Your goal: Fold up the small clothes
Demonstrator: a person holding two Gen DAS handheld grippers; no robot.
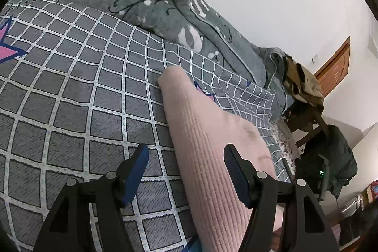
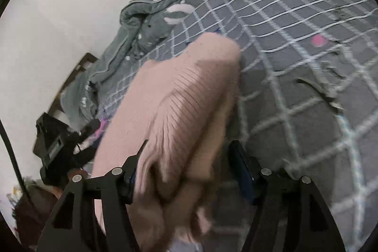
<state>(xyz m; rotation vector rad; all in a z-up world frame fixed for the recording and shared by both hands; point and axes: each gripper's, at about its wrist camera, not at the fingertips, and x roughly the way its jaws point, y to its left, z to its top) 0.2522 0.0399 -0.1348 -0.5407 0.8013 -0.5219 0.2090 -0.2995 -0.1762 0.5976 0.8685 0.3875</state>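
The pink ribbed garment is seen stretched across the grey checked bedsheet, and the left gripper is held wide apart around it with neither pad touching. In the blurred right view, bunched folds of the garment are spread between the parted fingers of the right gripper; no clamp on the cloth can be made out.

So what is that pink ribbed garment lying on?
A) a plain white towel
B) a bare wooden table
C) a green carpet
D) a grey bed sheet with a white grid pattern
D: the pink ribbed garment rests on a grey sheet crossed by white grid lines, with pink stars printed here and there, seen in both wrist views.
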